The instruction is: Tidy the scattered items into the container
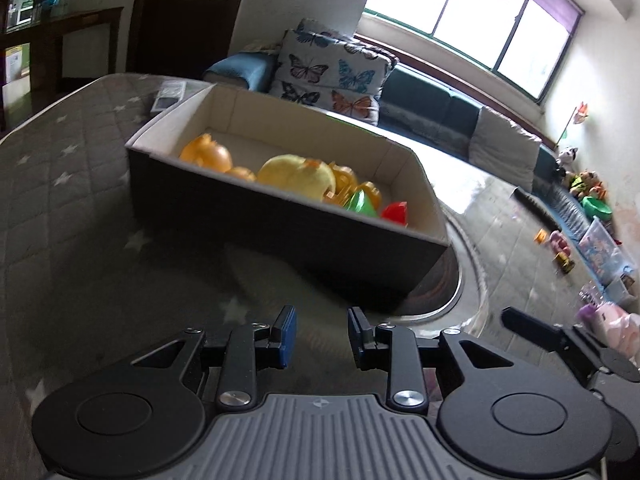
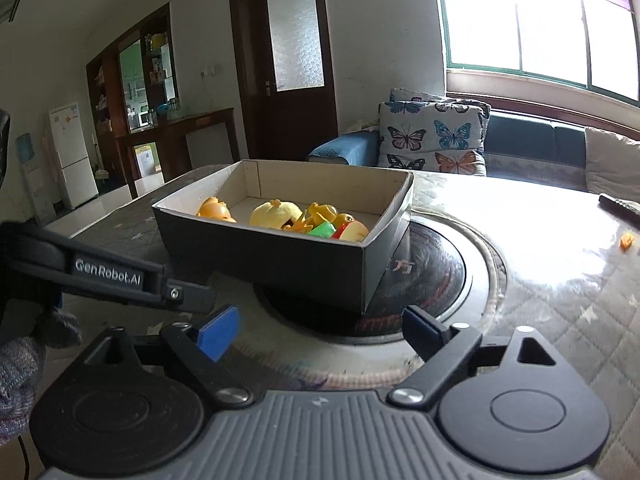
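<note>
A dark cardboard box (image 1: pixel 256 224) with a pale inside stands on the table and also shows in the right wrist view (image 2: pixel 304 260). It holds several toys: orange ducks (image 1: pixel 206 154), a yellow plush chick (image 1: pixel 294 174), a green piece (image 1: pixel 362 204) and a red piece (image 1: pixel 395 213). My left gripper (image 1: pixel 322 334) is open and empty, in front of the box. My right gripper (image 2: pixel 320 334) is open wide and empty, also in front of the box. A small orange item (image 2: pixel 626 241) lies on the table at the far right.
A round dark hotplate (image 2: pixel 432 280) sits in the table under the box's right end. A remote (image 2: pixel 620 204) lies at the far right edge. The other gripper's arm (image 2: pixel 108 276) crosses the left side. A sofa with butterfly cushions (image 2: pixel 434 138) stands behind.
</note>
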A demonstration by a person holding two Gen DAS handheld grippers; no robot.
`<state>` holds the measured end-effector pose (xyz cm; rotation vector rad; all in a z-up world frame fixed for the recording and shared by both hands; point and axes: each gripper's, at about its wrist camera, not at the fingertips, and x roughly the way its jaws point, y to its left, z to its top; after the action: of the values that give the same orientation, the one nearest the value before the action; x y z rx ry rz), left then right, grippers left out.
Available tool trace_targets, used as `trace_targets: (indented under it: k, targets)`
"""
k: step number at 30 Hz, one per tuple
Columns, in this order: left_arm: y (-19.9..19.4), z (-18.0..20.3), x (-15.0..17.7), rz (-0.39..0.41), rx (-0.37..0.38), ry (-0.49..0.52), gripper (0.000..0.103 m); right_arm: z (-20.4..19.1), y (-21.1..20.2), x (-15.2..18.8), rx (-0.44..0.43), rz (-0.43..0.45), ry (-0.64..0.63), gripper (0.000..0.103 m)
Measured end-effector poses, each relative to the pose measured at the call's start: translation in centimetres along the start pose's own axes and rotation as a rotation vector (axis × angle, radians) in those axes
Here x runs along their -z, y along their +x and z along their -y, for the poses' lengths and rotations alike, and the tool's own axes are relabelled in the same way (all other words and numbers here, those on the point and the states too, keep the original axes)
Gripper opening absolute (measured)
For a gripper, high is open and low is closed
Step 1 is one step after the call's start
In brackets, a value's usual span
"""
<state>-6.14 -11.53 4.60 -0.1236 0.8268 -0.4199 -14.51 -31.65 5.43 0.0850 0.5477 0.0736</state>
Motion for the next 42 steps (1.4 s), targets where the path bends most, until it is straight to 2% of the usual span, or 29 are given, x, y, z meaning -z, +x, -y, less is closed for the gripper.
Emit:
trace_targets:
  k: [6,11,14,22,31,42]
  targets:
    - [-0.5,-1.1,1.9,-0.028,-0.057,-0.027,0.033,-0.5,-0.6,1.1,0.006,-0.009,0.004,0.097]
    - [-1.2,-1.7,3.1,-0.025,-0.082,-0.036,0.033,-1.0,-0.9,2.2,0.003,-0.027,0.005,0.098]
    - [-1.8,-1.5,3.7,-0.007,-0.103,-0.019,0.033,-1.3,-1.1,2.7,0.012,-0.032,0.001,0.103]
    - [-3.6,-2.0,4.8,0.066,-0.134,-0.044,0.033,-1.9,-1.7,3.6,0.025,-0.044,0.024,0.103]
    - [-4.4,-2.1,6.0,0.037,-0.107,-0.037,0.032,-3.1,-2.5,4.5,0.05,-0.042,0.007,0.103]
    - [-4.9,-2.2,6.3,0.036,-0.119,-0.04,0.032,-3.4,-2.5,4.2,0.074,-0.045,0.006,0.103]
